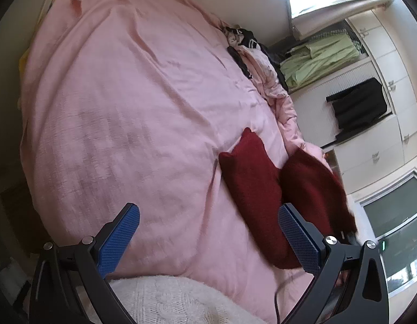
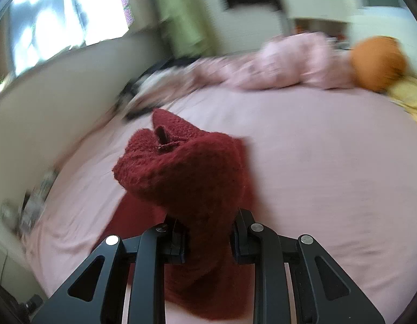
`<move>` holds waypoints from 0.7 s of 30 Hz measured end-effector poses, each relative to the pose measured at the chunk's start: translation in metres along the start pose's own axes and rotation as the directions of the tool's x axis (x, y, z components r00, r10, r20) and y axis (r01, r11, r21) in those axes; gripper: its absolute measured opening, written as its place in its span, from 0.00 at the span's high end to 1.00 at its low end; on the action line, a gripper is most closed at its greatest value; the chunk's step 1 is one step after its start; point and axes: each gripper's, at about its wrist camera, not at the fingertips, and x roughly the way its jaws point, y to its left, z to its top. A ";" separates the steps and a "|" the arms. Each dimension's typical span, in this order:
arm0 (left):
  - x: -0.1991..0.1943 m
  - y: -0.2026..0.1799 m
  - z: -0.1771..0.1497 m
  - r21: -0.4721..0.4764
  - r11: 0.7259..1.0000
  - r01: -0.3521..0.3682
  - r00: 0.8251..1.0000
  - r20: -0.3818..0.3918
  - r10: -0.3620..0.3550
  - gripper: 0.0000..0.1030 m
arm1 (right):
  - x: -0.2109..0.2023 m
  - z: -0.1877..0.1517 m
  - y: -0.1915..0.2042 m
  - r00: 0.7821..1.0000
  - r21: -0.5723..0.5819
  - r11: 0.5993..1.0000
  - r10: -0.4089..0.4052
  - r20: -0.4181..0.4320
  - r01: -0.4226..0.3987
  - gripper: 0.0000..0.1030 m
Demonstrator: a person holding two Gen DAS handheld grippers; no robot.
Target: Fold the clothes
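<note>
Grippers over a pink-covered bed, mid-fold. Right gripper (image 2: 208, 239) clamped on a dark red knit garment (image 2: 187, 170), black jaws drawn close with the thick fabric bunched between them and rising in a folded hump ahead of the fingers, the rest trailing down onto the pink sheet (image 2: 316, 175) below. Left gripper (image 1: 208, 239) spread wide and empty, blue pads (image 1: 119, 240) well apart, hovering above bare sheet, a cream cable-knit garment (image 1: 168, 299) just beneath at the near edge of the bed. Same red garment seen from the left wrist near the bed's right edge, one part flat on the sheet just beside the right-hand blue pad, another part lifted and blurred. Farther out, a crumpled pink quilt (image 2: 289, 62) and a heap of dark clothes (image 1: 246, 40) along the far edge, an orange cushion (image 2: 377, 62) at the far right corner beside yellow fabric (image 2: 408, 94). Beyond the bed, white cupboards (image 1: 392, 75), green folded bedding (image 1: 319, 59) and a bright window (image 2: 62, 19).
</note>
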 end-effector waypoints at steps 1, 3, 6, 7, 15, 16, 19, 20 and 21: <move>0.000 -0.002 -0.002 0.006 1.000 -0.004 1.000 0.001 0.004 0.00 | -0.012 -0.001 -0.022 0.999 0.029 0.999 -0.029 0.022 0.029 0.76; 0.000 -0.005 -0.005 0.019 1.000 -0.016 1.000 0.001 0.016 0.00 | -0.031 -0.011 -0.071 0.996 0.103 0.991 -0.092 0.022 0.089 0.76; 0.000 -0.009 -0.007 0.032 0.999 -0.033 0.999 0.000 0.033 0.00 | -0.025 -0.047 -0.134 0.991 0.219 0.968 -0.109 -0.077 0.124 0.76; -0.001 -0.012 -0.008 0.042 0.998 -0.041 0.999 -0.001 0.041 0.00 | -0.014 -0.064 -0.150 0.987 0.245 0.961 -0.104 -0.124 0.132 0.76; -0.001 -0.028 -0.019 0.082 0.993 -0.084 0.996 -0.010 0.085 0.00 | 0.011 -0.106 -0.219 0.994 0.547 0.837 0.064 -0.086 -0.006 0.67; 0.000 -0.030 -0.020 0.088 0.992 -0.089 0.996 -0.016 0.091 0.00 | 0.009 -0.105 -0.224 0.994 0.569 0.822 0.078 -0.078 -0.020 0.67; 0.004 -0.037 -0.022 0.107 0.991 -0.078 0.995 -0.050 0.083 0.00 | 0.000 -0.113 -0.249 0.988 0.680 0.726 0.153 -0.012 -0.103 0.67; 0.006 -0.039 -0.024 0.111 0.991 -0.072 0.995 -0.064 0.080 0.00 | -0.009 -0.128 -0.264 0.984 0.726 0.674 0.180 0.020 -0.138 0.67; 0.009 -0.041 -0.025 0.115 0.991 -0.072 0.993 -0.083 0.082 0.00 | -0.013 -0.131 -0.274 0.979 0.770 0.616 0.199 0.049 -0.164 0.67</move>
